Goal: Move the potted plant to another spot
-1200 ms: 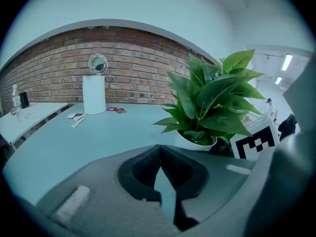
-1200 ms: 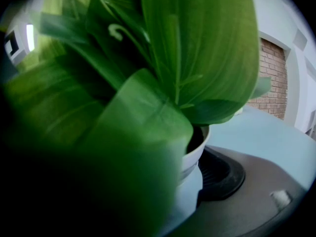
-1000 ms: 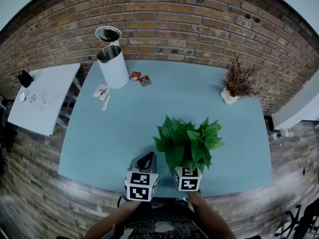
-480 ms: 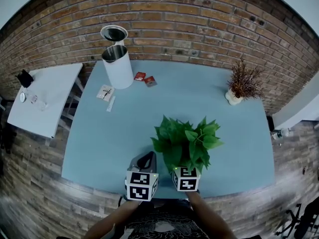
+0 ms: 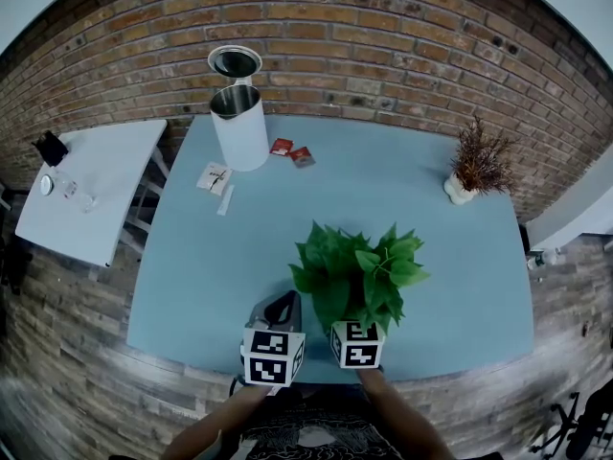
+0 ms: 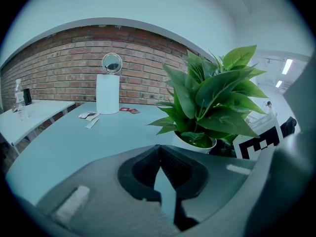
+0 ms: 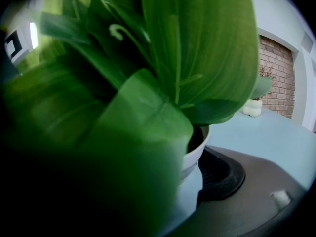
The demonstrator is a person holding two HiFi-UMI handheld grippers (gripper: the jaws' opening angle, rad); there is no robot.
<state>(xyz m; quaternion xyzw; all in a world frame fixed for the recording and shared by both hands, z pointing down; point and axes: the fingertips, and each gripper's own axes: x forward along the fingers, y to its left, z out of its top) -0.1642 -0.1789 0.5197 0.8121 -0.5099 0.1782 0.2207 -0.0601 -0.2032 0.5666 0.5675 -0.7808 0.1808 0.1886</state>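
Two grippers are in view; the left gripper point(image 6: 159, 149) has its jaws pressed together at the tips with nothing between them; the right gripper point(image 7: 190, 174) is clamped on the white pot of the one potted plant point(image 5: 359, 274). Its right jaw lies against the pot wall and its left jaw is hidden by leaves. The plant sits directly ahead of the right gripper and just to the right of the left one, over the near edge of the blue table point(image 5: 192, 266). Far ahead and left of the left gripper stands one white cylindrical bin point(image 5: 240, 130) with its round lid up; beside it lie two red packets point(image 5: 292, 151) and two white sachets point(image 5: 218, 184), their print too small to read. Far ahead and right of the right gripper stands one dried plant point(image 5: 476, 164) in a white pot.
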